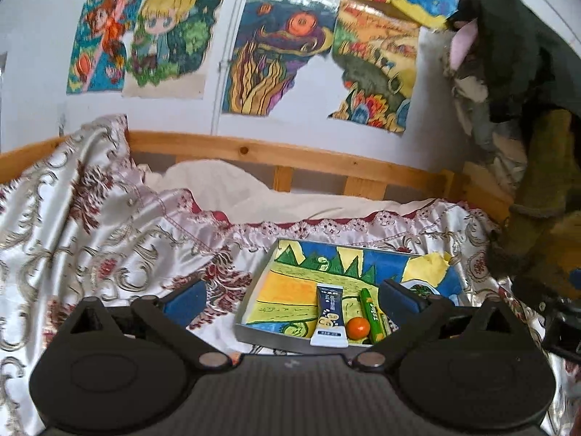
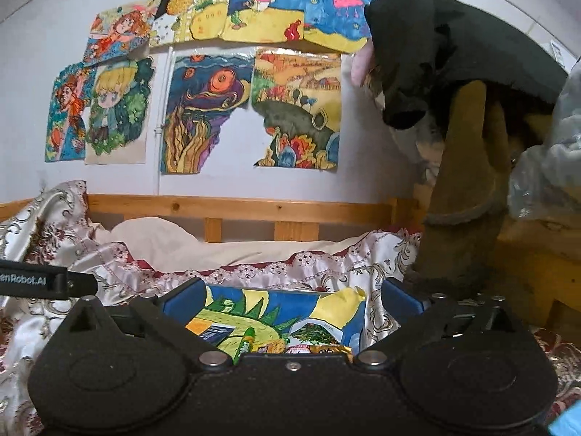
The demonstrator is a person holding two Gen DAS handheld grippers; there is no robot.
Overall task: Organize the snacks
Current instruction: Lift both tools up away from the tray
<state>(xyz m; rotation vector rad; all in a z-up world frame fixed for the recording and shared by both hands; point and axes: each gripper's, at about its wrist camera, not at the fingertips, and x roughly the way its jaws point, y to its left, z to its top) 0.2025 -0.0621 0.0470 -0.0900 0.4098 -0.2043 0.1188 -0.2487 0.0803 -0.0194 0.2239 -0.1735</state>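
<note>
A shallow grey tray [image 1: 254, 301] lined with a colourful drawing lies on the bedspread. In it lie a blue-and-white snack tube [image 1: 329, 318], a small orange fruit [image 1: 358, 327] and a green snack stick [image 1: 372, 315], side by side near the tray's front edge. My left gripper [image 1: 290, 299] is open and empty, just in front of the tray. My right gripper [image 2: 290, 298] is open and empty over the same tray [image 2: 357, 318]; the green stick [image 2: 245, 341] and a gold-edged packet [image 2: 319, 349] show between its fingers.
A satin patterned bedspread [image 1: 109, 225] covers the bed, with a wooden rail [image 1: 254, 152] behind it. Drawings hang on the wall [image 1: 283, 54]. Dark and brown clothes [image 2: 468, 145] hang at the right. The left gripper's body [image 2: 36, 278] shows at the left.
</note>
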